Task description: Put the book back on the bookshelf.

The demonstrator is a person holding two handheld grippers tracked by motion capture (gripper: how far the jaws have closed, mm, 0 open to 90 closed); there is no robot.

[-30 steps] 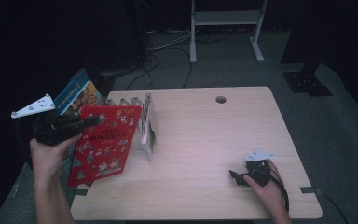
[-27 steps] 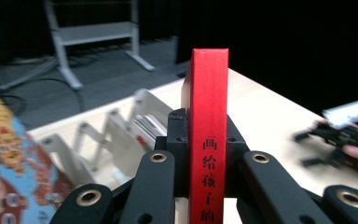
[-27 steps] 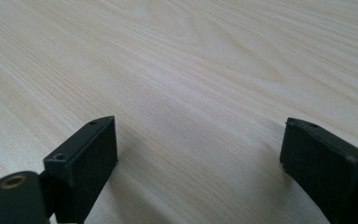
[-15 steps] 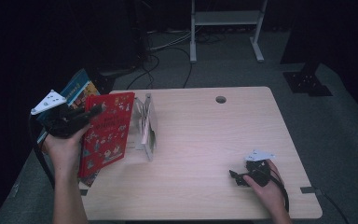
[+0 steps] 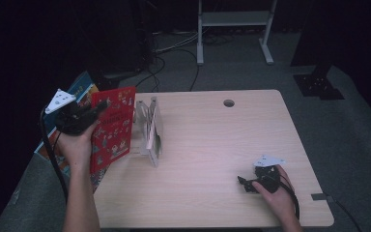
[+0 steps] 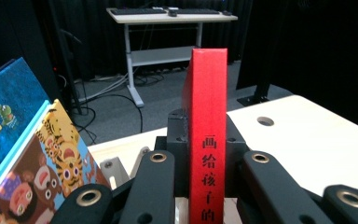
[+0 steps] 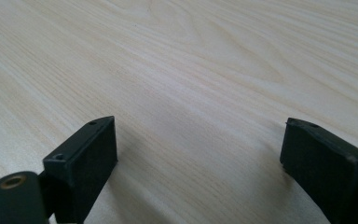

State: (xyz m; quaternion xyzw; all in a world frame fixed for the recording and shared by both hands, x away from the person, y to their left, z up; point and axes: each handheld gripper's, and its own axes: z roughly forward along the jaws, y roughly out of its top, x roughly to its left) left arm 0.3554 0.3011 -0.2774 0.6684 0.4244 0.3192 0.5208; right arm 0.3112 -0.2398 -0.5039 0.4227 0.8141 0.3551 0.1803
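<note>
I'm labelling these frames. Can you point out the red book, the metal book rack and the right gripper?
red book [image 5: 113, 128], high view, front cover.
metal book rack [image 5: 150, 126], high view, upright divider.
right gripper [image 5: 245, 183], high view, between its fingertips.

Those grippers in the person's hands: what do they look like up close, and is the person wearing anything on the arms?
Both are black. The left gripper and the right gripper each carry a pale grey three-cornered plate on top and trail a black cable. Up close, the right gripper's fingers are blocky, matt black, with small screw holes; brass-coloured rivets join the left one's linkage bars. The forearms are bare, without sleeves.
</note>
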